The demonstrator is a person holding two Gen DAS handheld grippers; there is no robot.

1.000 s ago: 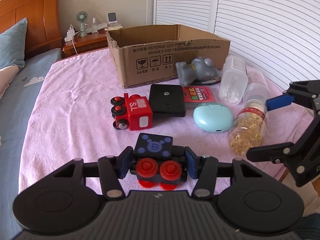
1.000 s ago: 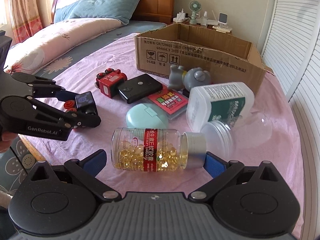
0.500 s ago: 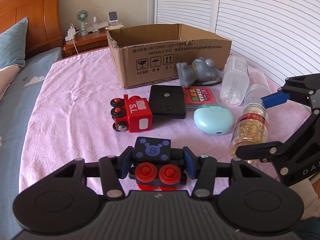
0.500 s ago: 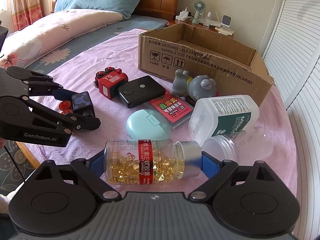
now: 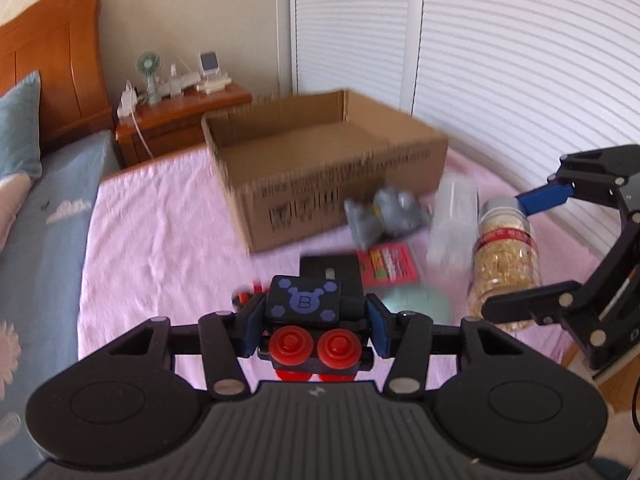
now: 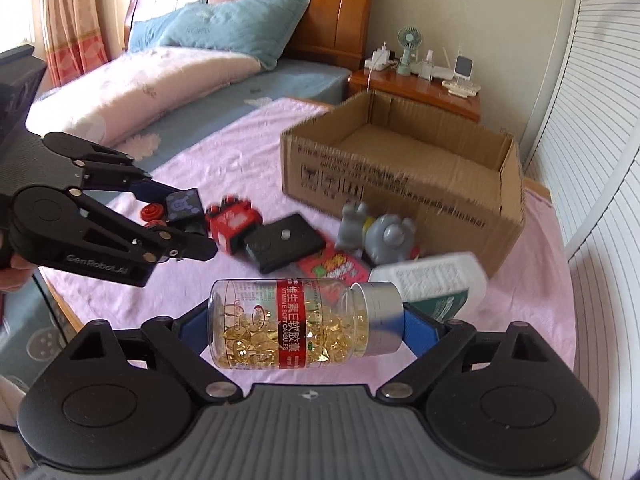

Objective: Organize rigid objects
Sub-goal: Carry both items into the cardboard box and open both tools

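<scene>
Left wrist view: left tongs (image 5: 312, 322) clamp black toy block (image 5: 304, 300) marked "B", before cardboard box (image 5: 340, 184).
Right wrist view: right tongs (image 6: 306, 326) clamp capsule bottle (image 6: 296, 326), label "VITAMIN E SOFT CAPSULES", before that box.

Bright daylight – motion blur mid-scene – fisheye-bent edges.

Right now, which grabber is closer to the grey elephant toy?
Right, I think. The right gripper, holding the capsule bottle, hangs just before the elephant toy; the left gripper is farther off, past the red train.

Both tongs, left (image 5: 313, 322) and right (image 6: 304, 326), are clamped (each loaded), held aloft.
</scene>
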